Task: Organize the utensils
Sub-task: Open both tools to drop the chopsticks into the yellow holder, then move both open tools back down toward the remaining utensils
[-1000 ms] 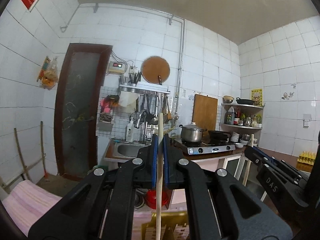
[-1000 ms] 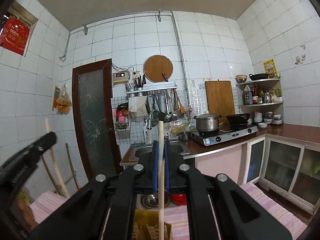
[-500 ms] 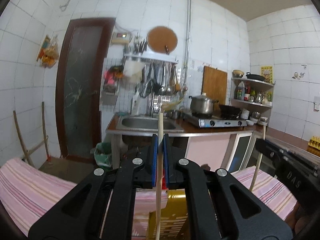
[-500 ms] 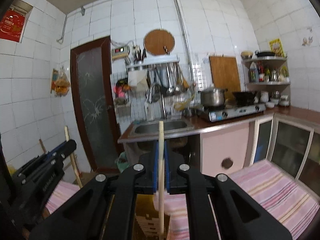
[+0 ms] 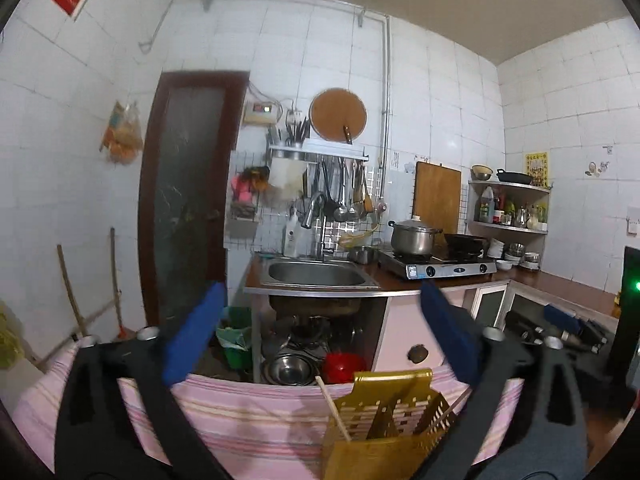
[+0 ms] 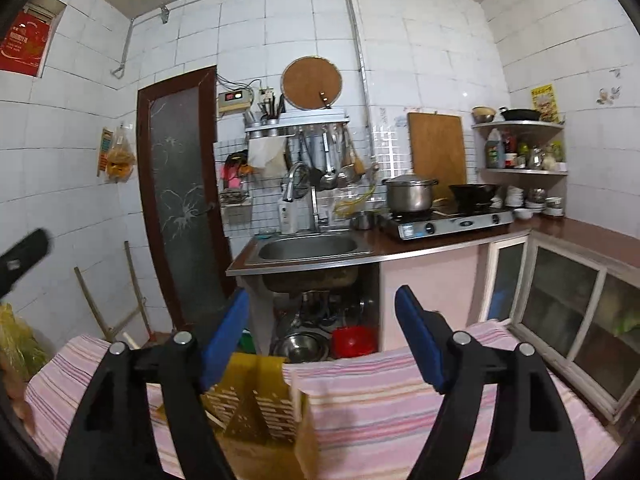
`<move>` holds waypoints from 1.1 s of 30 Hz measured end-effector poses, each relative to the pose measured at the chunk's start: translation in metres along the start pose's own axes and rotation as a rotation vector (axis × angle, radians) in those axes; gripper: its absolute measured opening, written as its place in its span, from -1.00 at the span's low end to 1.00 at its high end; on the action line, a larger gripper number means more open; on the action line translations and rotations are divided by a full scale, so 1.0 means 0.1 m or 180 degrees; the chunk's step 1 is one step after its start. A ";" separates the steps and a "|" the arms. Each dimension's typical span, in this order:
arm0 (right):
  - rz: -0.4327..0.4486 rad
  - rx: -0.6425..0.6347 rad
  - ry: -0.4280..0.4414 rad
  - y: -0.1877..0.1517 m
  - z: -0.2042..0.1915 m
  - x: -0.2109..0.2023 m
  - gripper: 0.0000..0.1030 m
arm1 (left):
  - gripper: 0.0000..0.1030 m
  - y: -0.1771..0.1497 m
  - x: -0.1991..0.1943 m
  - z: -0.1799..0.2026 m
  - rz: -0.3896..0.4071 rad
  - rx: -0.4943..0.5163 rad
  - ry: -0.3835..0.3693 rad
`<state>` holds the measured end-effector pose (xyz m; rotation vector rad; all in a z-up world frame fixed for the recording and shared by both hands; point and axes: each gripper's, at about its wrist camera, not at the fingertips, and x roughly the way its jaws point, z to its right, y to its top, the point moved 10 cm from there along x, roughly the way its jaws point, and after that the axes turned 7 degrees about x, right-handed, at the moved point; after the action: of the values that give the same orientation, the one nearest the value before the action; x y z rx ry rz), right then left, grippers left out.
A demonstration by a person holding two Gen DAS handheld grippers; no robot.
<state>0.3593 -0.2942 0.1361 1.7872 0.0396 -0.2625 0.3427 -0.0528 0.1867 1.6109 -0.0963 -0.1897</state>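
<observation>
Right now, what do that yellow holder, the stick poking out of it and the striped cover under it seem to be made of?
The yellow holder looks like moulded plastic, slightly glossy, with neat rows of slots in thin walls. The stick seems bare pale wood or bamboo: matte, slim and straight. The striped cover looks like woven cloth, pink with stripes, soft and sagging over the edge.

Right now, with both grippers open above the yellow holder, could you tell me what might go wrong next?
1. The chopstick leans in the slotted yellow holder, its tip above the rim; the left gripper could knock it out when moving.
2. The holder stands on soft striped cloth and may tip if bumped.
3. The right gripper hangs close above the holder, so descending risks a collision.
</observation>
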 end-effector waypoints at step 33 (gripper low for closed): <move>-0.1482 -0.0277 -0.0462 -2.36 0.27 -0.97 0.91 | 0.90 -2.16 -0.93 -0.52 -0.1508 0.0141 0.0337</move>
<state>0.2213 -0.2538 -0.0766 1.6504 0.3605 -0.7123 0.2494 0.0257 -0.0212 1.6645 0.3687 -0.4686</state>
